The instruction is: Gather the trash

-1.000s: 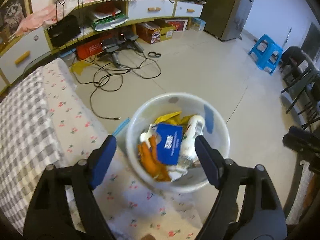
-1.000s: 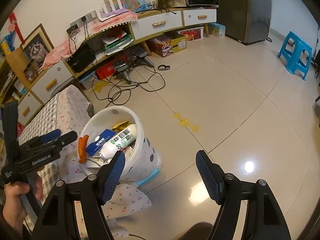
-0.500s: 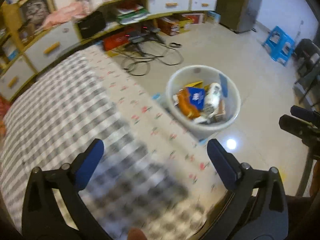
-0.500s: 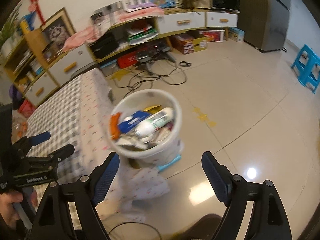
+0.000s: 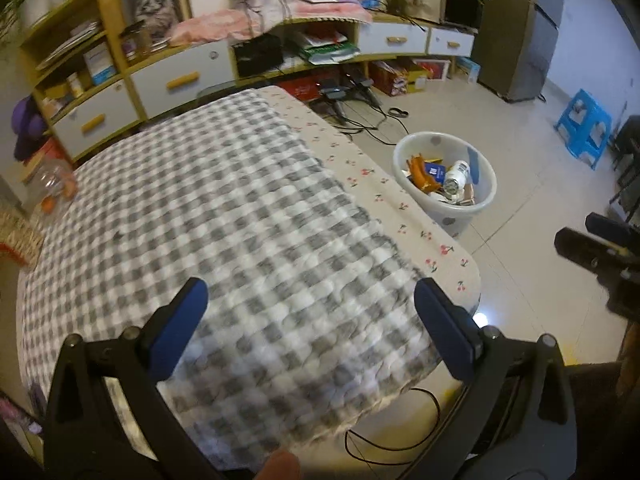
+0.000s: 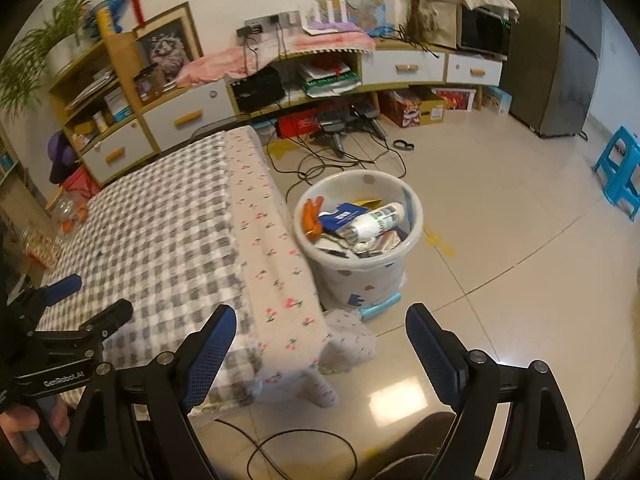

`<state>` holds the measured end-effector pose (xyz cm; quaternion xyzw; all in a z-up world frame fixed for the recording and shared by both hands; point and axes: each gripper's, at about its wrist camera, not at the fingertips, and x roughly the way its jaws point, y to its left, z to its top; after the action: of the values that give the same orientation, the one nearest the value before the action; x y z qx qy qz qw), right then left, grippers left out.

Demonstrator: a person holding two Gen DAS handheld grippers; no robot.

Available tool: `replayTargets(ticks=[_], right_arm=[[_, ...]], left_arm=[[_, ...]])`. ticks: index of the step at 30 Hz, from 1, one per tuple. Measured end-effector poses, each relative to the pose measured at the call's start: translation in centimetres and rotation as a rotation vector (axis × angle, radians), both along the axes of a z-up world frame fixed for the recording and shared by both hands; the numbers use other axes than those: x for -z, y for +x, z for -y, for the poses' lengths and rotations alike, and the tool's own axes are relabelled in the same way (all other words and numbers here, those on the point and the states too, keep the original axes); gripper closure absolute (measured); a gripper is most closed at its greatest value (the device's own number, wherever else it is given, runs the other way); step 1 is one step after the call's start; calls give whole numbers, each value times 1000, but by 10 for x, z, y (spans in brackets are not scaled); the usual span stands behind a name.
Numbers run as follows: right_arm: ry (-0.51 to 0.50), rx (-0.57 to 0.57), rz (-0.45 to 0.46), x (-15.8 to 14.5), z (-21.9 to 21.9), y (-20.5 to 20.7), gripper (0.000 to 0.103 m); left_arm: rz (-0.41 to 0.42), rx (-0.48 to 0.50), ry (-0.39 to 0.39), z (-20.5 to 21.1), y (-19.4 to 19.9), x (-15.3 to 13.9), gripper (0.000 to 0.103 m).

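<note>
Backing off from the bin (image 5: pixel 448 182) since a second ago, both tongs now hovering over the checked table (image 5: pixel 208 216) beside it. Left tongs (image 5: pixel 310 320) gaping empty; right tongs (image 6: pixel 320 340) having just been opening, nothing between the jaws. Looking nearly finished: wrappers, bottle (image 6: pixel 374 220) and blue carton (image 6: pixel 346 214) sitting inside the bin, no trash showing on the table. Standing close against the bin: the table's cloth edge. Lying free beyond the bin: tiled floor (image 6: pixel 500 208).
</note>
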<state>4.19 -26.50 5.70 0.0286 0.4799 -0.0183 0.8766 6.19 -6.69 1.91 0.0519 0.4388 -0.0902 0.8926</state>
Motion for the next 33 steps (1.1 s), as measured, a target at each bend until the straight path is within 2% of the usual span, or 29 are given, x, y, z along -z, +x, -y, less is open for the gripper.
replayTargets(ticks=[11,25,33], right_arm=[[-41,-56,54,19,-38,-19,14],[-39,-72,32,34,-49,-13,14],[-29,-67,33,33,-47,-12,14]], left_arm=[[-2,-118,-23,-36,-31,19,1],[-2,-133,-44,-45,-35,22,1],[5,-121,-46,-39,-35,19,1]])
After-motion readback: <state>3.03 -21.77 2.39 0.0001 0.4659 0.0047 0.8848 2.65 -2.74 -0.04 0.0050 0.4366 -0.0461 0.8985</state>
